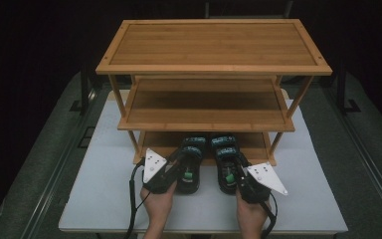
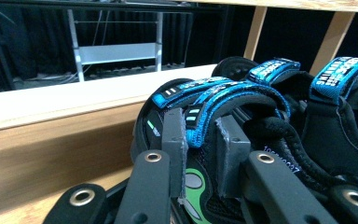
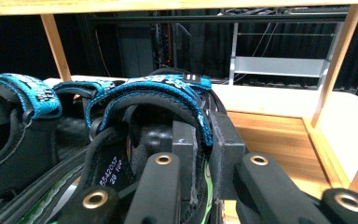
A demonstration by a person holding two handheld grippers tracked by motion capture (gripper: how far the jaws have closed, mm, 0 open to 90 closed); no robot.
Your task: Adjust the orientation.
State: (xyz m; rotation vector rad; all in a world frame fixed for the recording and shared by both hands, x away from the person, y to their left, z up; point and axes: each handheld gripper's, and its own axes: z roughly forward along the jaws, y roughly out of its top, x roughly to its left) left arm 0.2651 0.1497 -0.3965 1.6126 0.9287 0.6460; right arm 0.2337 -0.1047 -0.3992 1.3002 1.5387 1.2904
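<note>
Sandals: a black pair with blue straps, side by side at the front of a wooden rack [image 1: 214, 69], toes pushed onto its lowest shelf [image 1: 251, 141], heels out over the grey table [image 1: 99, 199].

Nearest, at the bottom of the high view: two hands, the left hand [image 1: 157, 206] and the right hand [image 1: 251, 215], each wrapped round a gripper, forearms cut off by the frame edge. Black cable looping down from the left one.

Just ahead: left gripper [image 1: 175, 175] at the heel end of the left sandal [image 1: 191, 162], right gripper [image 1: 235, 178] at the heel end of the right sandal [image 1: 225, 160].

In the left gripper view: left gripper [image 2: 200, 154] narrowed onto the left sandal [image 2: 214, 121], a blue-edged heel strap pinched between the jaws, little gap left. Green insole glimpsed below. Right sandal [image 2: 340, 107] just beside, partly cut off at the frame edge.

In the right gripper view: right gripper [image 3: 204, 158] likewise clamped on the strap of the right sandal [image 3: 154, 116], jaws nearly together with the strap between them. Left sandal [image 3: 23, 116] beside it, cut off at the frame edge. Printed digits on the lining, too small to read in full.

Farther off: middle and top shelves bare, upper boards hiding the sandals' toes from above. Beyond the rack, darkness with a pale metal frame [image 3: 279, 60], detail hard to make out.
</note>
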